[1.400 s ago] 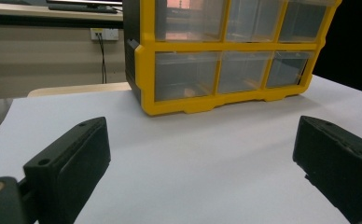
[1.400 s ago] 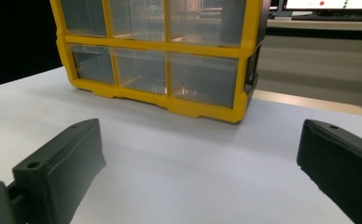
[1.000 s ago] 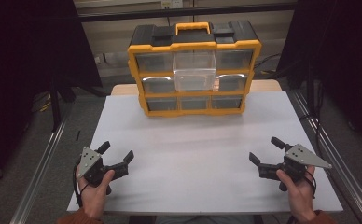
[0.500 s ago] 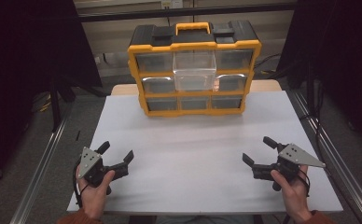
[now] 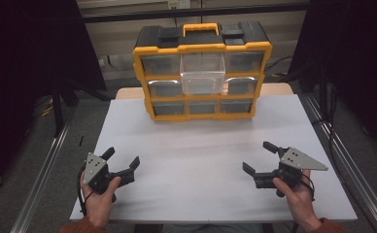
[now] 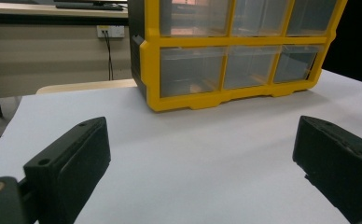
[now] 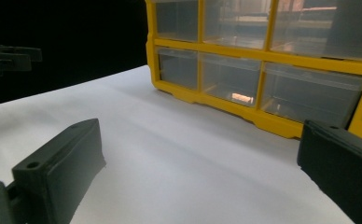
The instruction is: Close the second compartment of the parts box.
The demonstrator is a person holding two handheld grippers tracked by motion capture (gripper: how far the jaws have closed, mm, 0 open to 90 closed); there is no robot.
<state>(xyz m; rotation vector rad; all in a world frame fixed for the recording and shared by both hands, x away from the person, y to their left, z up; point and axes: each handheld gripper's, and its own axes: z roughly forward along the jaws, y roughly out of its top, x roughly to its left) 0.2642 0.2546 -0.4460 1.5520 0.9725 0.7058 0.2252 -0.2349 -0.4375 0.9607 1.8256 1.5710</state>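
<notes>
A yellow and black drawer cabinet (image 5: pixel 202 47) stands at the far side of the white table (image 5: pixel 196 145), with rows of clear drawers. Its top middle clear drawer (image 5: pixel 202 73) sticks out toward me. My left gripper (image 5: pixel 123 158) rests near the front left of the table, open and holding nothing. My right gripper (image 5: pixel 256 156) sits near the front right, also open and empty. In the left gripper view the wide-apart jaws of the left gripper (image 6: pixel 202 156) frame the cabinet's lower drawers (image 6: pixel 230 70). The right gripper (image 7: pixel 200 158) faces the cabinet's lower drawers (image 7: pixel 230 77) at an angle.
Metal rails (image 5: pixel 45 170) run along both sides of the table, with dark curtains beyond. A wall socket with a cable (image 6: pixel 107 32) is behind the cabinet. The left gripper (image 7: pixel 6 58) appears far off in the right gripper view.
My right gripper has shifted left, toward the table's middle. The left gripper has stayed put.
</notes>
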